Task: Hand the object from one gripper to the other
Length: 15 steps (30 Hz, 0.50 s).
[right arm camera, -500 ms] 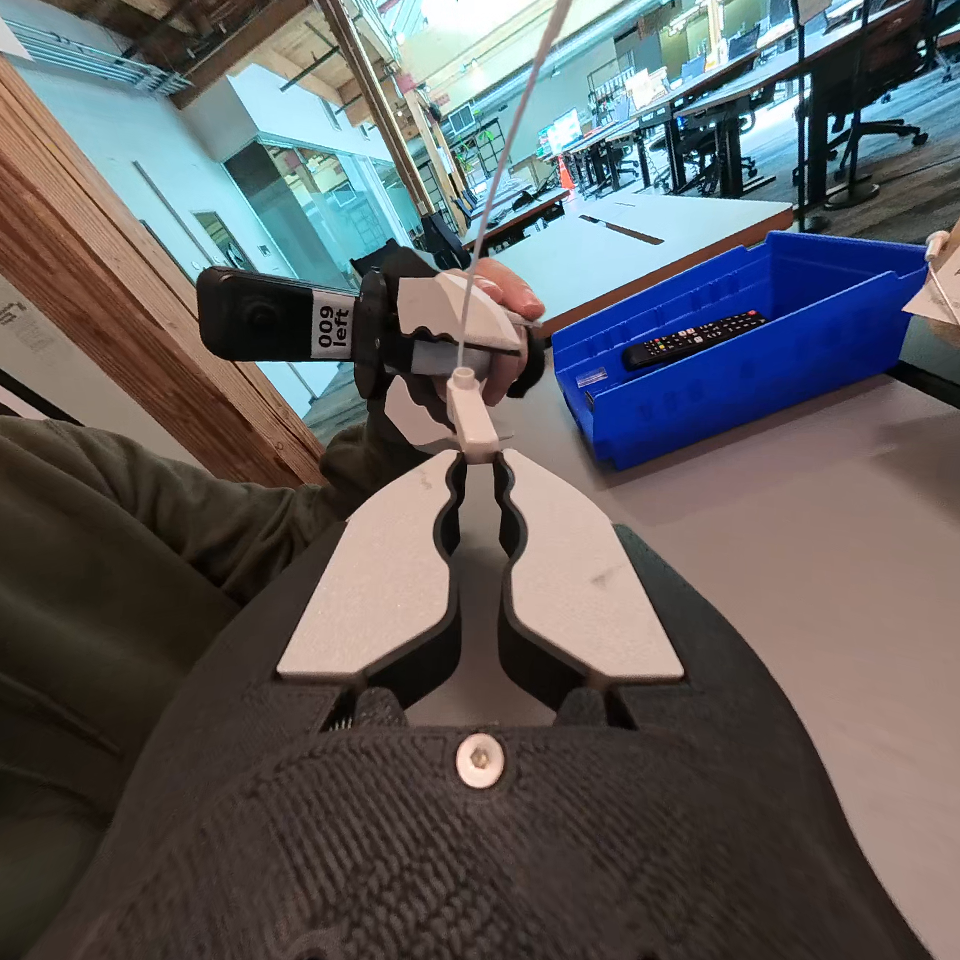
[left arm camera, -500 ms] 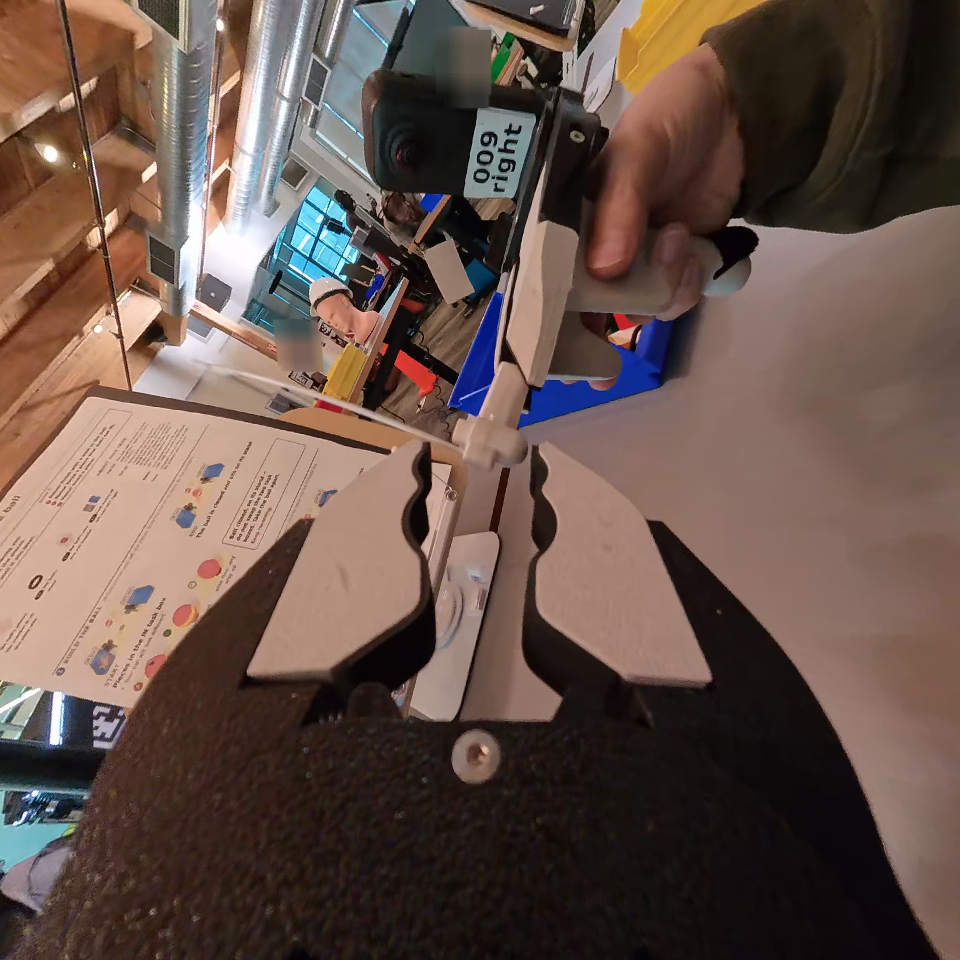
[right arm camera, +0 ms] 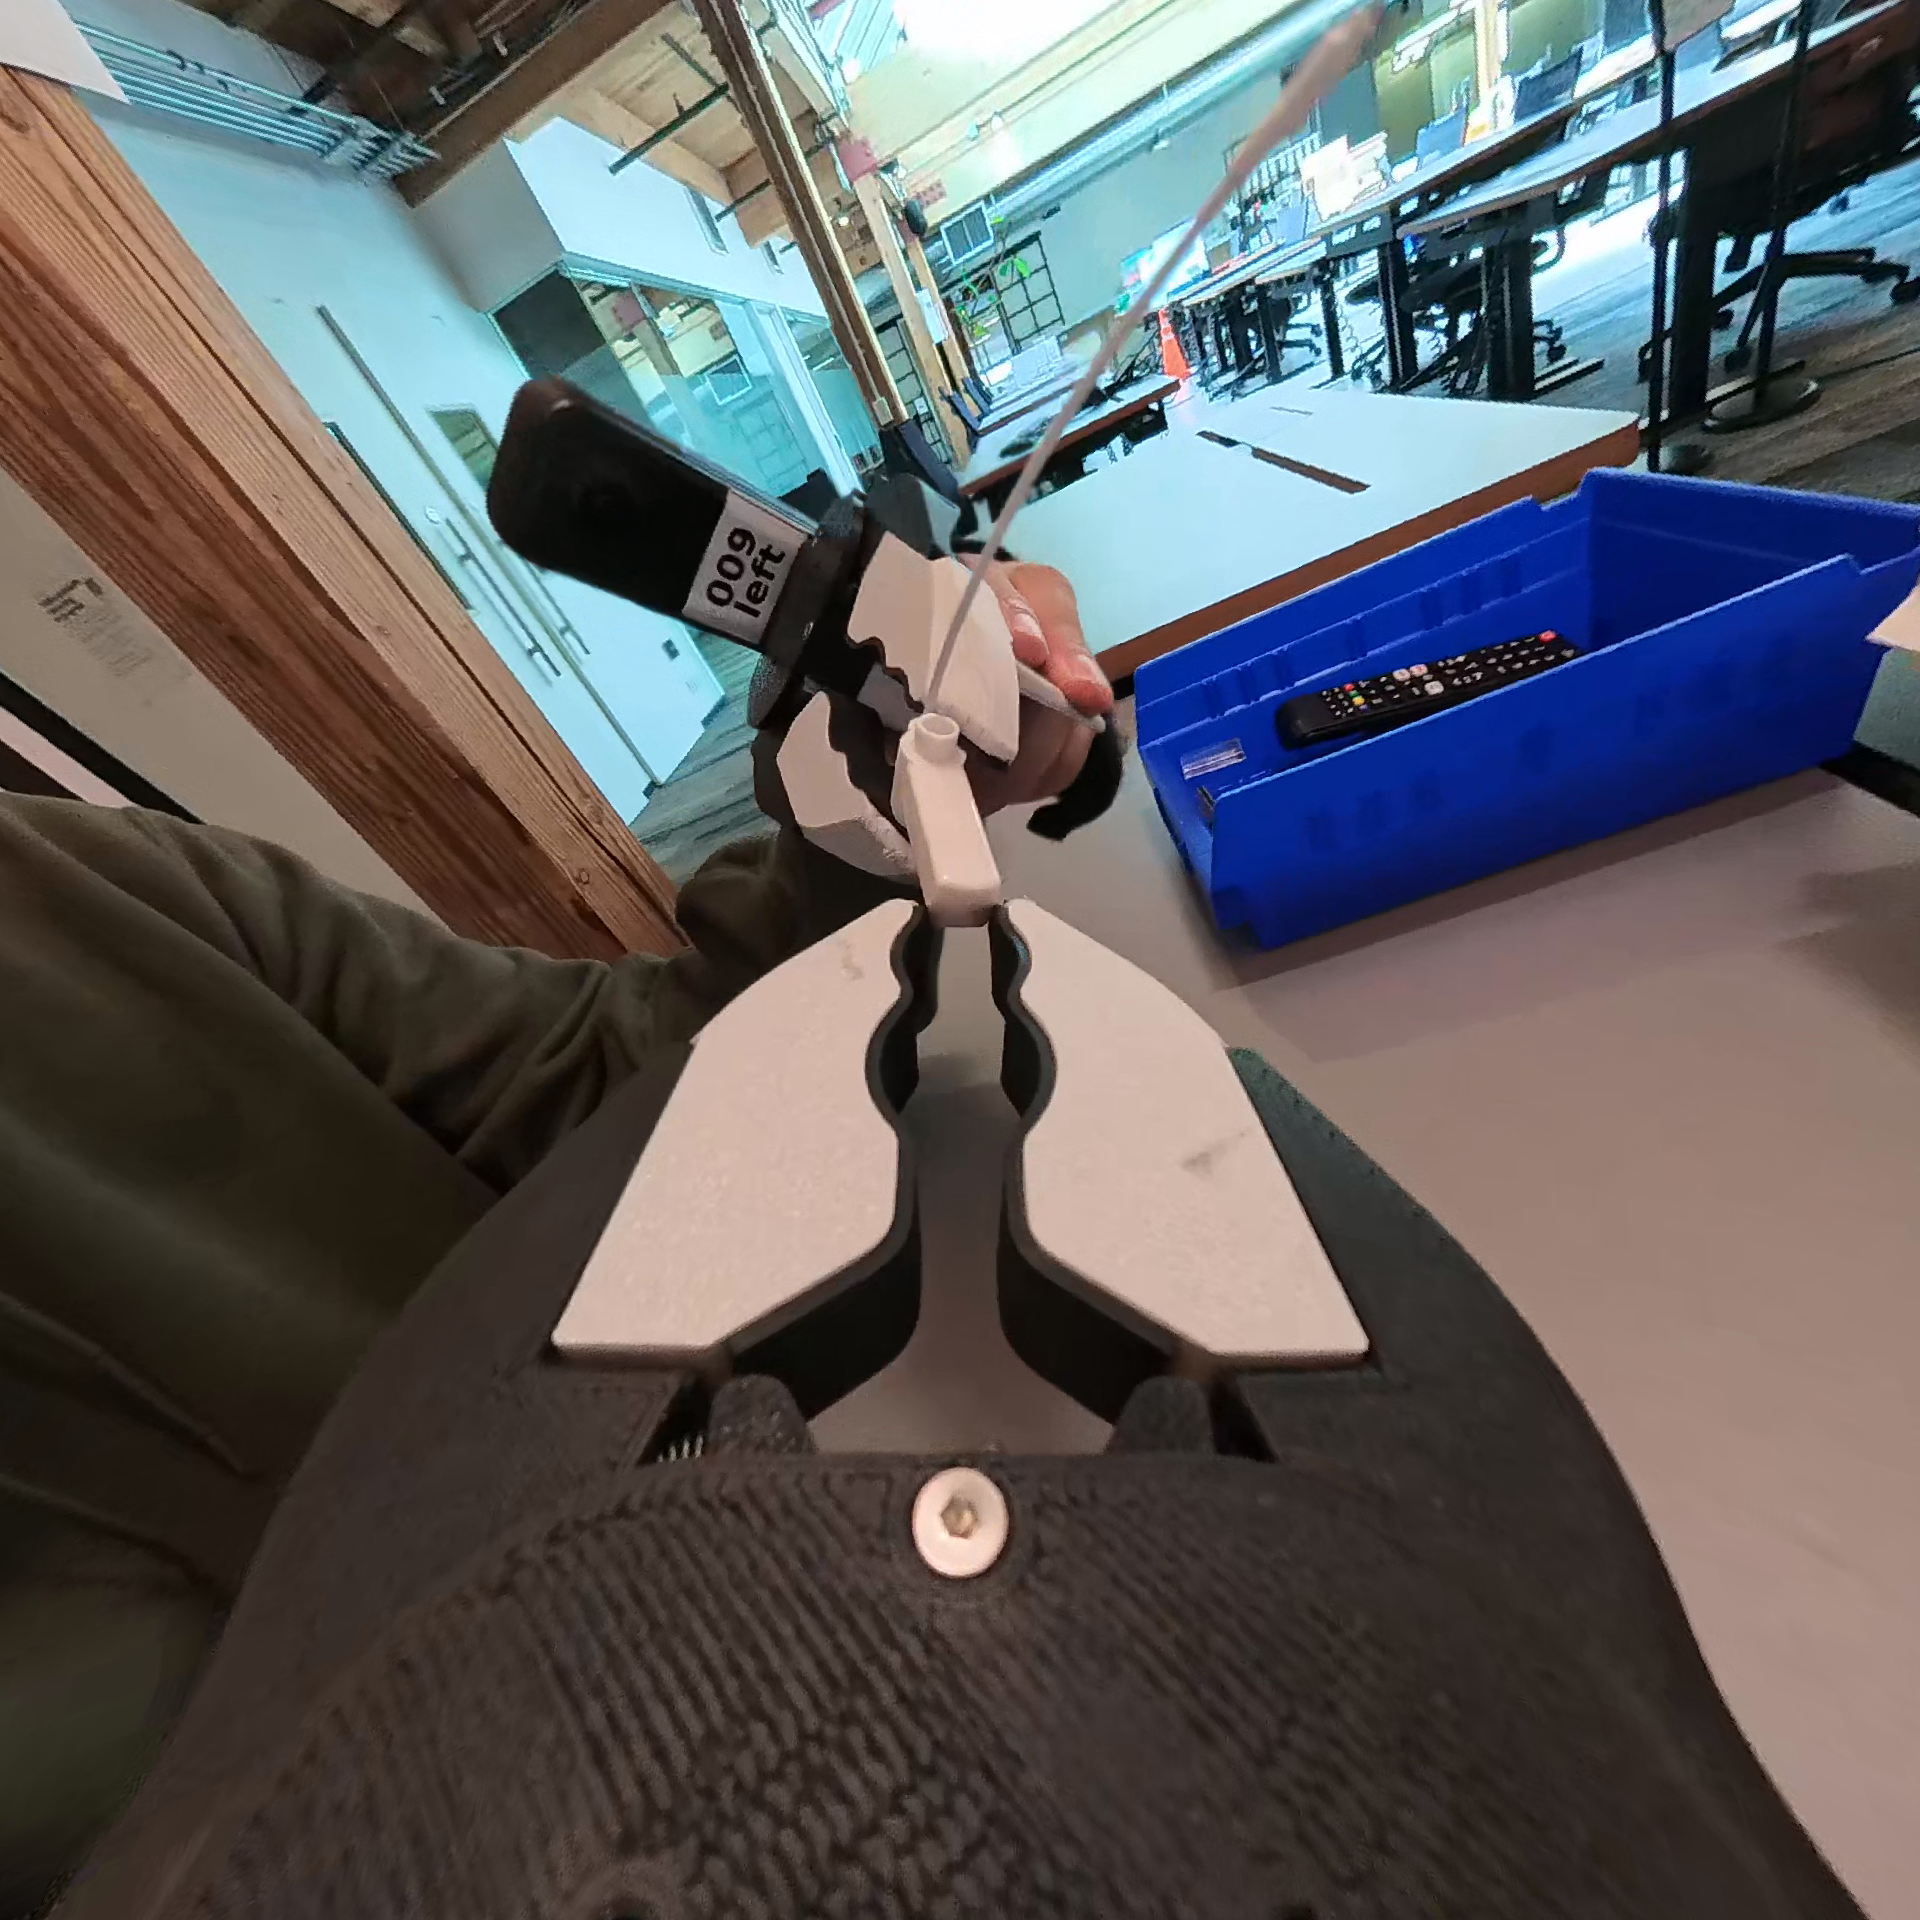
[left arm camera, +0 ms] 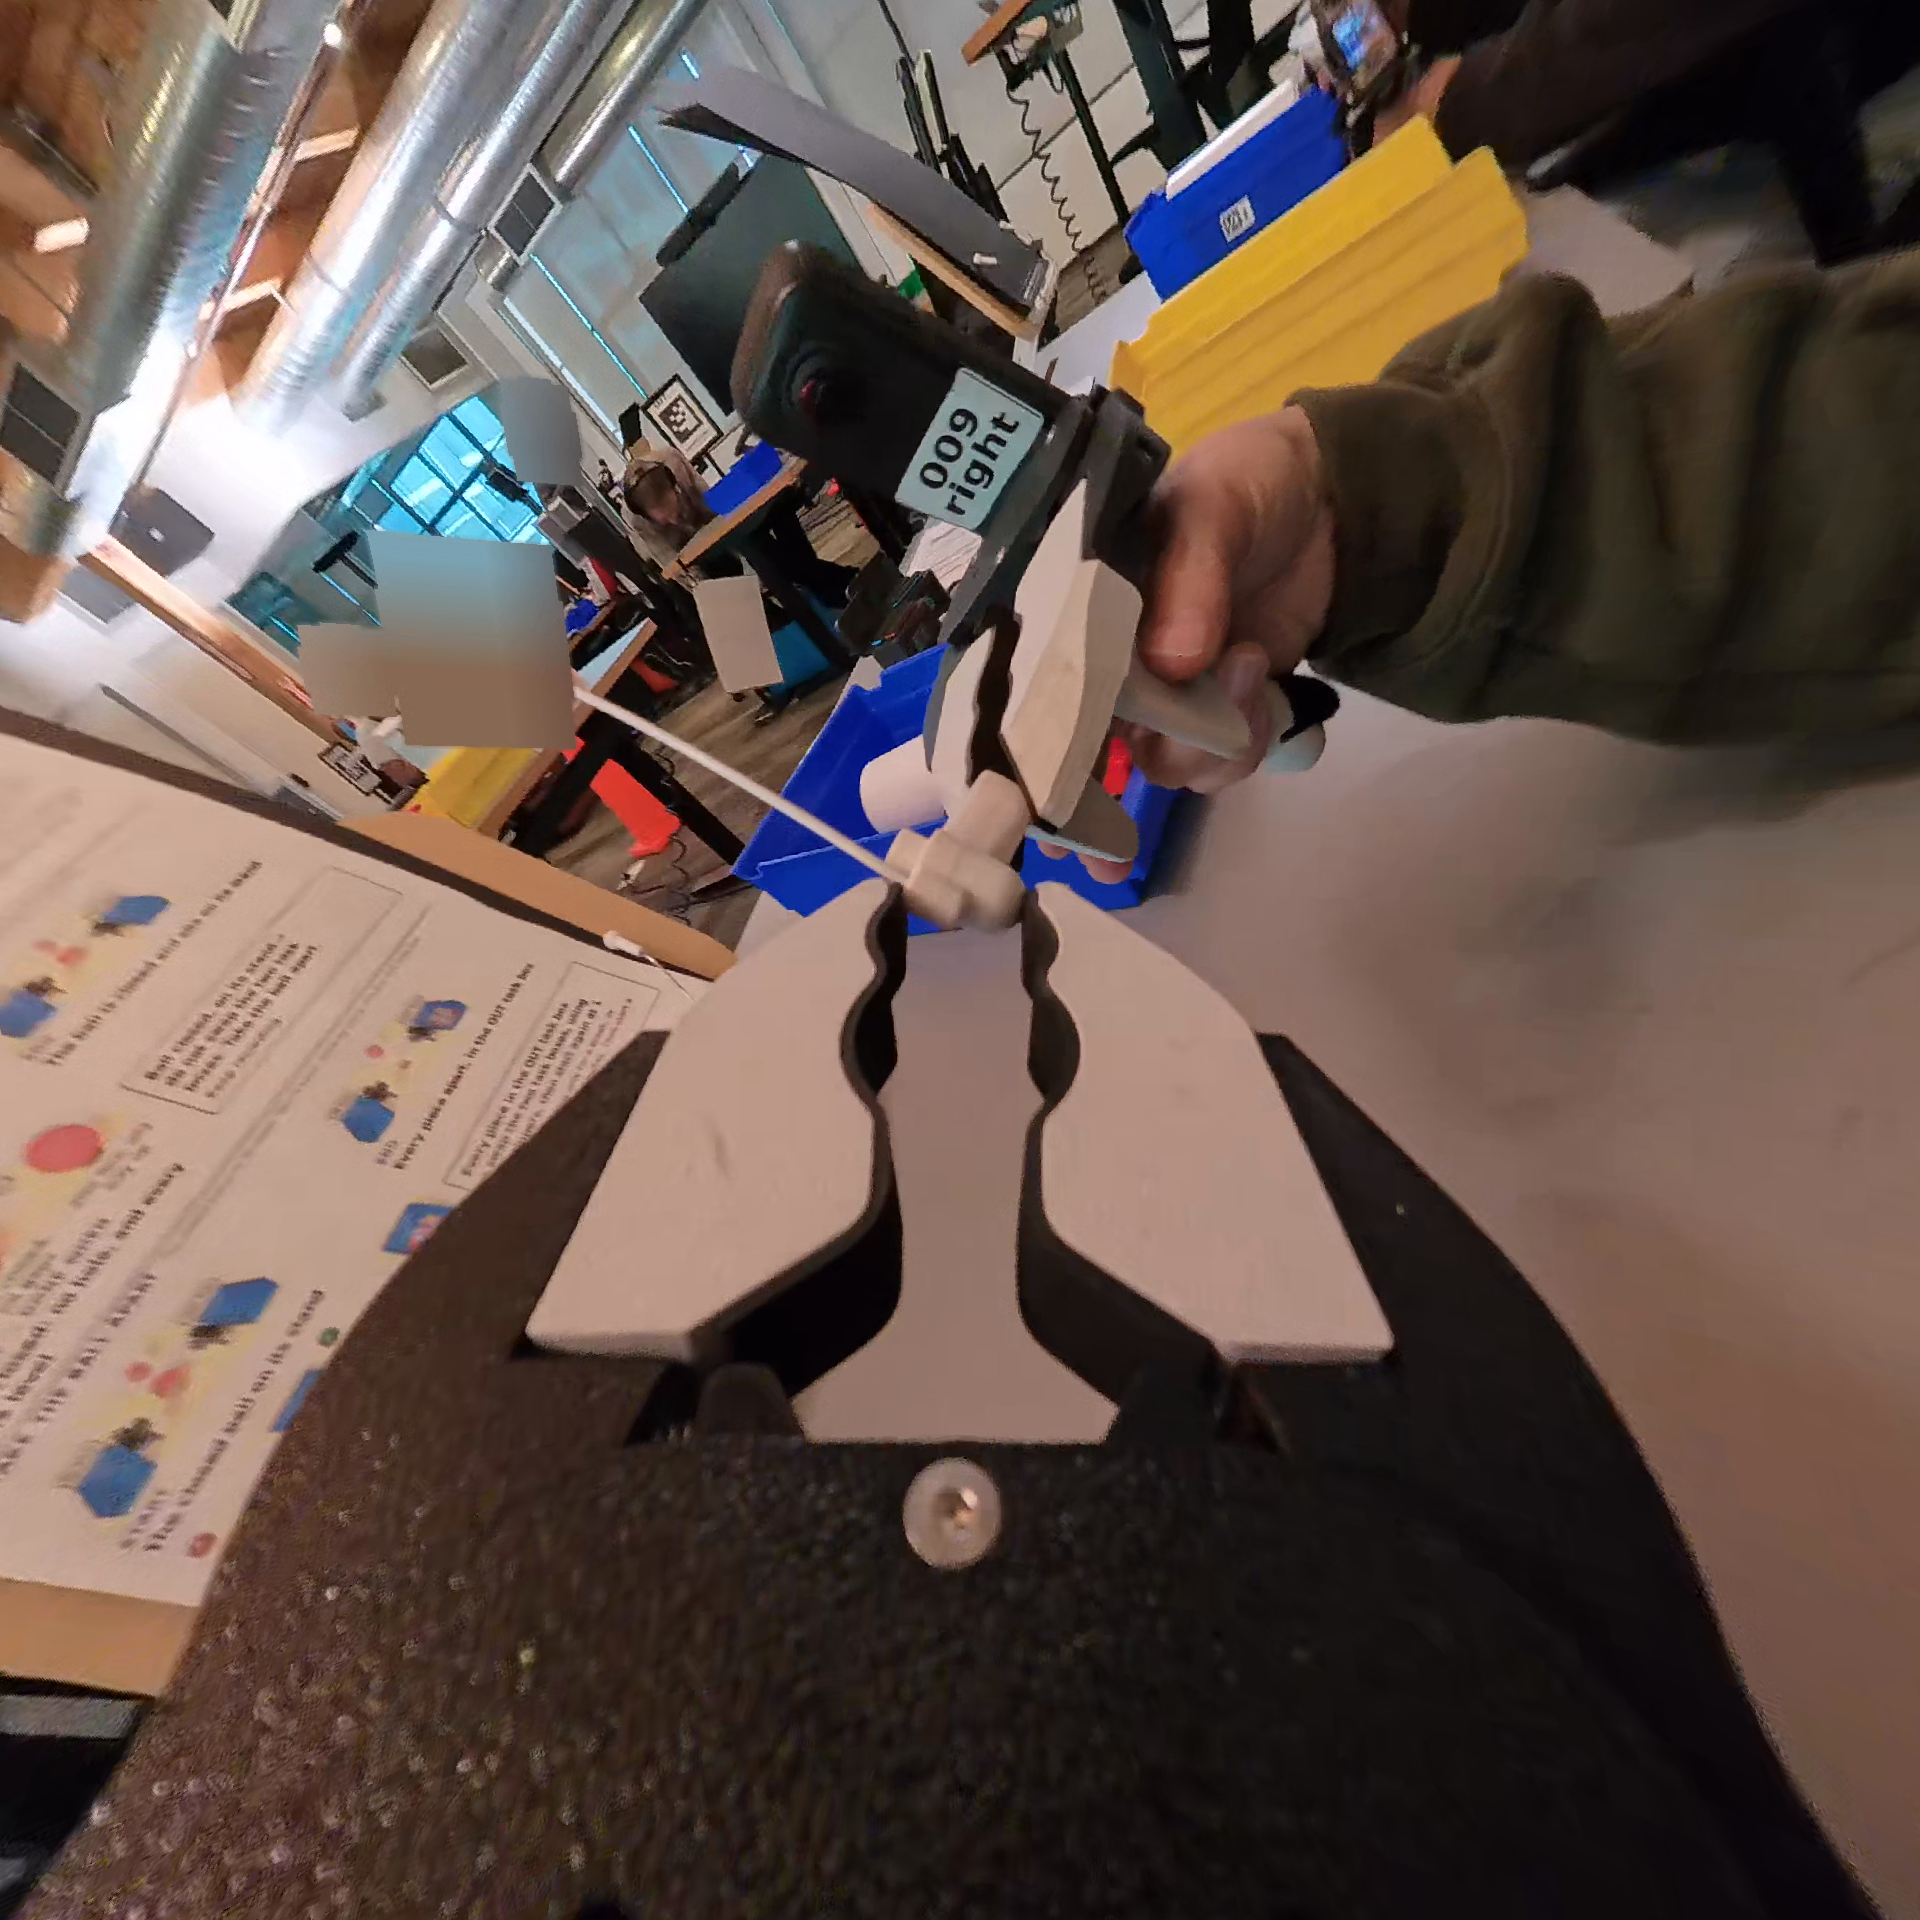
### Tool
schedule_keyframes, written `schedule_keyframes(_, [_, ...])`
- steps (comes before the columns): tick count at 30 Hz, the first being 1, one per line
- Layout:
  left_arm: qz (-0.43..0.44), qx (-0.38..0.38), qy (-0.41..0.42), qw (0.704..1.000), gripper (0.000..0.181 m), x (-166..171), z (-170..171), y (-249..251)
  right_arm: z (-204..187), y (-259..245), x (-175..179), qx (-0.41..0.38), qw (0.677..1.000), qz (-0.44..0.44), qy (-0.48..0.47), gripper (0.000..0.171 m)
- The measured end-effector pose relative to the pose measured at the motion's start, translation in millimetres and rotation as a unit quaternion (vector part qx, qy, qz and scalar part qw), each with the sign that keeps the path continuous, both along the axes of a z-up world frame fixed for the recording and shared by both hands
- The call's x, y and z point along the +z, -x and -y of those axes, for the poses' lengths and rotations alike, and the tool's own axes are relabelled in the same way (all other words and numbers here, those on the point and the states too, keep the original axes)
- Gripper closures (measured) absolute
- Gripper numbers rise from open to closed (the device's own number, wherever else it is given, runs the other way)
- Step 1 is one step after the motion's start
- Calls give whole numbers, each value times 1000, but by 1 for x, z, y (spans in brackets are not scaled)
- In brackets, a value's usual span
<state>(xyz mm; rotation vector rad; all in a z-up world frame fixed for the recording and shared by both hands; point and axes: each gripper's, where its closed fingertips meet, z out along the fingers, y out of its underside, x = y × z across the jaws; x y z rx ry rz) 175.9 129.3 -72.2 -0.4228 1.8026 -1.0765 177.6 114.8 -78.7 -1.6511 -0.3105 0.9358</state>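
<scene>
The object is a small white plastic block with a thin white rod sticking out of it (right arm camera: 951, 831). My right gripper (right arm camera: 958, 906) is shut on the block's lower end. The rod rises up and to the right. In the left wrist view the block's head (left arm camera: 961, 883) lies right at my left gripper's (left arm camera: 961, 906) tips, with the rod pointing left. The left jaws stand apart on either side of the head, and I see no firm grip. The right gripper (left arm camera: 987, 790) shows beyond, held by a hand. The left gripper (right arm camera: 883, 748) shows behind the block.
A blue bin (right arm camera: 1538, 790) with a black remote (right arm camera: 1434, 686) stands on the grey table (right arm camera: 1558, 1091) to the right. A printed sheet on cardboard (left arm camera: 208, 1143) lies to the left. Yellow bins (left arm camera: 1320, 281) and more blue bins stand beyond. A wooden post (right arm camera: 260, 540) stands at the left. My left and right fingertips are right by each other.
The left gripper's jaws have narrowed around the block's head and the left gripper has turned. The right gripper still holds the block, with the rod leaning more to the right.
</scene>
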Motion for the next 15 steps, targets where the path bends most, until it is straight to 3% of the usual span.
schedule_keyframes(3, [-28,4,52,998,161,4,-2,-2,-4,-5,3,-33,998,40,-34,157])
schedule_keyframes(5, [-44,9,90,995,161,7,-4,-2,-7,-11,7,-72,989,103,-77,144])
schedule_keyframes(8, [-62,10,153,986,161,16,-6,-1,-11,-20,23,-164,939,234,-189,124])
schedule_keyframes(11, [-92,5,212,973,161,20,-6,-1,-7,-7,29,-167,895,319,-265,131])
schedule_keyframes(15, [-115,8,213,970,161,14,-4,-2,-9,-5,36,-183,891,307,-280,146])
